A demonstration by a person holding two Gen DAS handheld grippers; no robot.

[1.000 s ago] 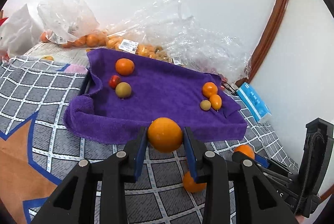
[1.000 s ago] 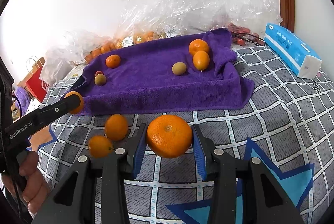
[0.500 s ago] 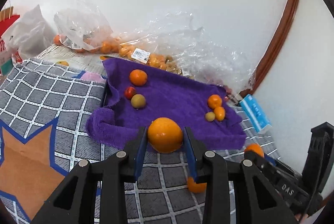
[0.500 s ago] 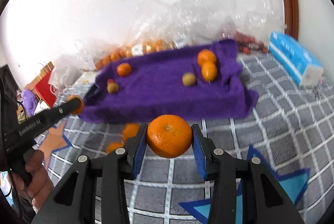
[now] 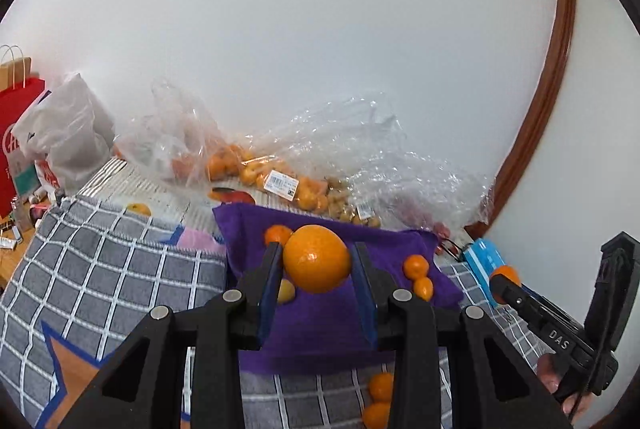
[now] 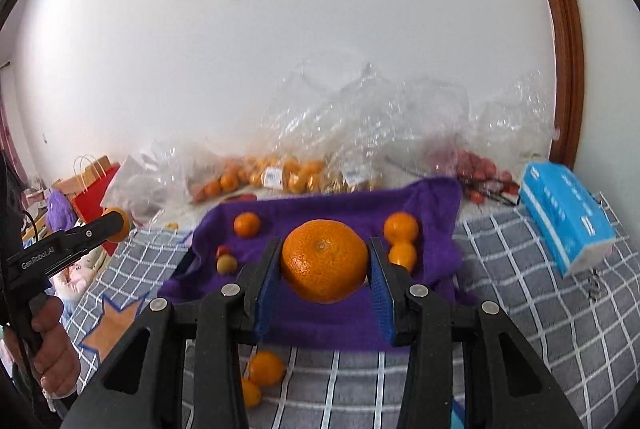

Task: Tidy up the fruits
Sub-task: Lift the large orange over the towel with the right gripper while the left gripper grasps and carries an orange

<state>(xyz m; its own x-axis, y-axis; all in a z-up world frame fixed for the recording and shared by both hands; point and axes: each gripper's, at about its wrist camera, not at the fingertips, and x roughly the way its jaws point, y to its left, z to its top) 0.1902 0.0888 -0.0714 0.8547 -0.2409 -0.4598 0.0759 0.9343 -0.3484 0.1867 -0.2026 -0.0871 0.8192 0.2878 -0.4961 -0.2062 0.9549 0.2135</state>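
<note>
My left gripper (image 5: 316, 271) is shut on a smooth orange (image 5: 317, 257), held in the air above the near side of the purple towel (image 5: 320, 333). My right gripper (image 6: 324, 265) is shut on a dimpled mandarin (image 6: 325, 260), also held above the purple towel (image 6: 332, 317). On the towel lie an orange at the back left (image 6: 247, 224), a small red fruit (image 6: 222, 251) and a yellow-green fruit (image 6: 226, 264) at the left, and two orange fruits (image 6: 401, 227) at the right. Two loose oranges (image 6: 266, 369) lie on the checked blanket in front of the towel.
Clear plastic bags of fruit (image 6: 280, 177) lie along the white wall behind the towel. A blue tissue pack (image 6: 568, 221) sits at the right. A red paper bag (image 5: 16, 133) and a white bag (image 5: 68, 137) stand at the left. The checked blanket (image 5: 108, 269) covers the surface.
Both grippers have risen and tilted upward with their fruit, so more wall shows and the towel sits lower and farther in both views. Both stay shut.
</note>
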